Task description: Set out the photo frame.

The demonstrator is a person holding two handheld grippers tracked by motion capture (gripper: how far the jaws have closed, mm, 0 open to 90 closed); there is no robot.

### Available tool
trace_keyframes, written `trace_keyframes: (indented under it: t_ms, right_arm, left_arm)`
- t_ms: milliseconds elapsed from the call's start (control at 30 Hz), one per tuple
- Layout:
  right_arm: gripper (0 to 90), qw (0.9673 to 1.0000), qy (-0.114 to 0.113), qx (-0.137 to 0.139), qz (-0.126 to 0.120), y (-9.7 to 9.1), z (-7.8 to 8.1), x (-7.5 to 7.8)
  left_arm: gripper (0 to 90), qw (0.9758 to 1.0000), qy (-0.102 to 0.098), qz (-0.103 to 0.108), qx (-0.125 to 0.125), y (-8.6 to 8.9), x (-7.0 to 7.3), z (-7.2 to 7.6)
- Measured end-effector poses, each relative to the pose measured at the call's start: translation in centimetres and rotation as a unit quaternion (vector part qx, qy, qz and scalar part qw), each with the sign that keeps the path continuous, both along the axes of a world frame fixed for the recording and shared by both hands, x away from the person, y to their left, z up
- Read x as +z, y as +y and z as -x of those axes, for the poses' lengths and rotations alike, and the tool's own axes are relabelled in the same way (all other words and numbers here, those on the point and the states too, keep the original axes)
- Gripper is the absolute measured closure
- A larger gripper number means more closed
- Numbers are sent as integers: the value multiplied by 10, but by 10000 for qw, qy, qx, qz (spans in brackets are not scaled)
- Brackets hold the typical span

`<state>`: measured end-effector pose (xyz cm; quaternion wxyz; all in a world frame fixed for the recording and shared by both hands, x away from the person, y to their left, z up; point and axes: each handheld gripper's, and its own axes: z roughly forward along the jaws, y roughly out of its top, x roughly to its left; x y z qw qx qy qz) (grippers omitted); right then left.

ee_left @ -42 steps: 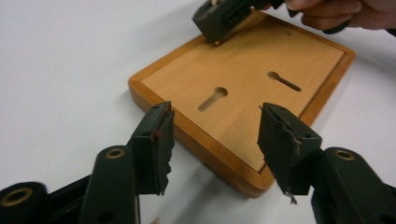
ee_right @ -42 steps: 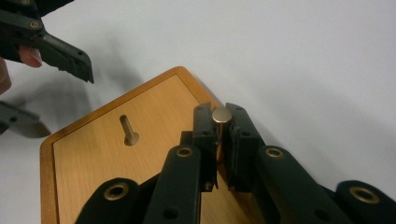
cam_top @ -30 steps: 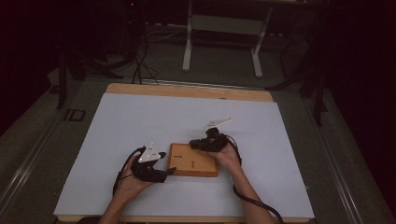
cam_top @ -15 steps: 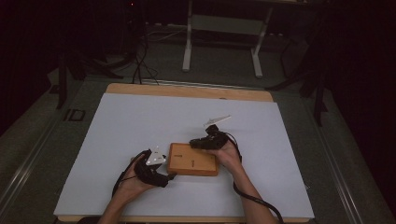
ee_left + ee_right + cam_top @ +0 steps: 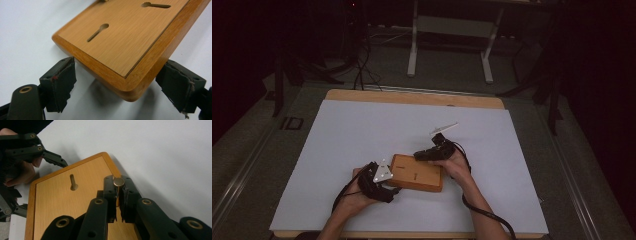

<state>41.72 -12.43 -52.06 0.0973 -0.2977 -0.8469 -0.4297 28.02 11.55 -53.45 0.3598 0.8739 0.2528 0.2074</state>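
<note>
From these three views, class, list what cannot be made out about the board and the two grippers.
- Board far end: cut off by the left gripper view's top edge.
- Brass peg shaft: hidden between the right gripper pads.
- Left gripper tips: too small and dark in the high view.
- Board underside: hidden against the table.

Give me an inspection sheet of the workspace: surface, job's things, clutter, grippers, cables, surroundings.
Surface: white sheet over a wooden table, bare apart from the work.
Job's things: wooden board with two keyhole slots, lying flat near the front edge; a brass peg stands at its edge.
Clutter: nothing seen.
Grippers: left gripper has just been opening; its jaws stand either side of the board's corner, pads apart from the wood. Right gripper is shut on the brass peg.
Cables: a black cable trails from the right gripper toward the front edge; a black loop hangs by the left hand.
Surroundings: dark room, grey floor, a white stand beyond the table.
</note>
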Motion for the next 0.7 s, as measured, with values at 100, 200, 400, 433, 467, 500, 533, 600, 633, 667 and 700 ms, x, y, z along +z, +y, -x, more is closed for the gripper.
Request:
trace_keyframes:
  t_ms: [100,200,400,433,467,500,533,600,633,667,700]
  right_arm:
    - [844,10000,46,46,35,0,0,1]
    - [844,9999,79,62,52,0,0,1]
    - [842,9998,29,59,212,4,1,5]
    - [842,9997,-3,51,252,5,2,6]
    - [842,9996,-45,42,288,6,3,7]
    - [842,9995,-78,35,318,6,3,7]
    - [842,9994,-80,14,330,7,4,7]
    - [842,9994,-60,-2,326,7,4,7]
    - [842,9994,-55,-10,328,7,4,7]
    - [842,9994,-66,-9,331,7,4,7]
    - [841,9994,-75,-2,345,7,4,8]
  left_arm:
    - [169,9998,-166,-62,-69,-3,1,4]
    - [170,9997,-224,-40,-103,-3,2,5]
    - [194,9992,-363,75,-131,-3,6,7]
    - [199,9991,-384,101,-131,-2,7,7]
    - [206,9991,-394,127,-122,-1,8,7]
    - [212,9989,-421,139,-127,-1,9,7]
    - [217,9989,-435,130,-126,-1,9,7]
    - [222,9987,-474,131,-136,-1,9,8]
    - [225,9986,-497,125,-149,-1,10,8]
    - [227,9984,-535,104,-165,-2,10,9]
    - [228,9983,-550,109,-170,-2,11,9]
